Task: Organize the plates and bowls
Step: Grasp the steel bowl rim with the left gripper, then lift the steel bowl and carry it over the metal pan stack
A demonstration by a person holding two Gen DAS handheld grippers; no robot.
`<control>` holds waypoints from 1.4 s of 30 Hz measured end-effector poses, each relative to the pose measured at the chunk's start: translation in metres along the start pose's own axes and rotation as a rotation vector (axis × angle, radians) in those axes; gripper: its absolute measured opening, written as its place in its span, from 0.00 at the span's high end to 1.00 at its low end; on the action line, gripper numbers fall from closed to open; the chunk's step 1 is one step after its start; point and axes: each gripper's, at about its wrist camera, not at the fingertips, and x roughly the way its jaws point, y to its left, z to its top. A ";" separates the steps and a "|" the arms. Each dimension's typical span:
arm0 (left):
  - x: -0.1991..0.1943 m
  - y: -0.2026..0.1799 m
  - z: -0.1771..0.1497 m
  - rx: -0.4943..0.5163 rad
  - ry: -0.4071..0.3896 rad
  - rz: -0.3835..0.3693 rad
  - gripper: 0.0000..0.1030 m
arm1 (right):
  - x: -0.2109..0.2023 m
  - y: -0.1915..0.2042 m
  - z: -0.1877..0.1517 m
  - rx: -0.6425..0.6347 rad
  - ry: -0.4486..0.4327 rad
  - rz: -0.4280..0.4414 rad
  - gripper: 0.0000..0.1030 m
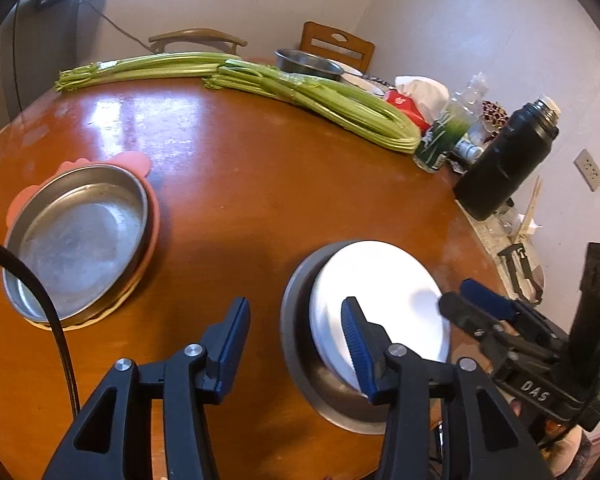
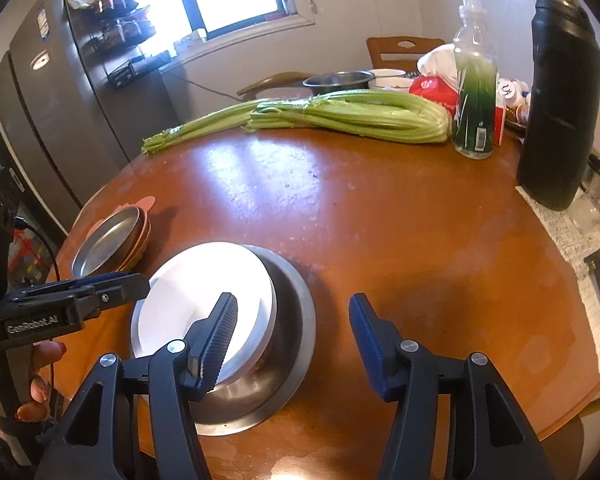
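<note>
While both grippers hovered open, a round white ceramic plate (image 1: 380,300) sat tilted inside a shallow stainless-steel bowl (image 1: 300,364) near the edge of the round brown wooden table (image 1: 260,184).
The left gripper (image 1: 296,316) and right gripper (image 2: 292,312) had jaws apart, gripping nothing; a second steel pan (image 1: 76,240) rested on pink dishes (image 1: 134,162), well apart.

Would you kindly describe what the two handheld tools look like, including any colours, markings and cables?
Both are black plastic with triangular cut-outs, silver pivot pins and blue ribbed pads. The left tool trails a black cable and, seen from the right wrist, bears white "GenRobot.AI" lettering. The right tool, seen from the left wrist, is marked "DAS".
</note>
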 end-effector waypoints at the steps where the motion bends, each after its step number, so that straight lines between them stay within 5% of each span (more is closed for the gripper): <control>1: 0.002 -0.003 0.000 0.009 0.004 -0.003 0.51 | 0.002 0.000 -0.001 0.002 0.005 0.006 0.42; 15: 0.027 -0.011 -0.005 0.026 0.053 0.046 0.50 | 0.022 -0.001 -0.009 0.011 0.066 0.054 0.37; 32: 0.045 -0.010 -0.006 0.016 0.098 0.011 0.48 | 0.041 0.004 -0.015 0.045 0.118 0.127 0.36; 42: 0.045 -0.009 -0.007 -0.012 0.099 -0.014 0.52 | 0.039 0.009 -0.016 0.051 0.108 0.167 0.45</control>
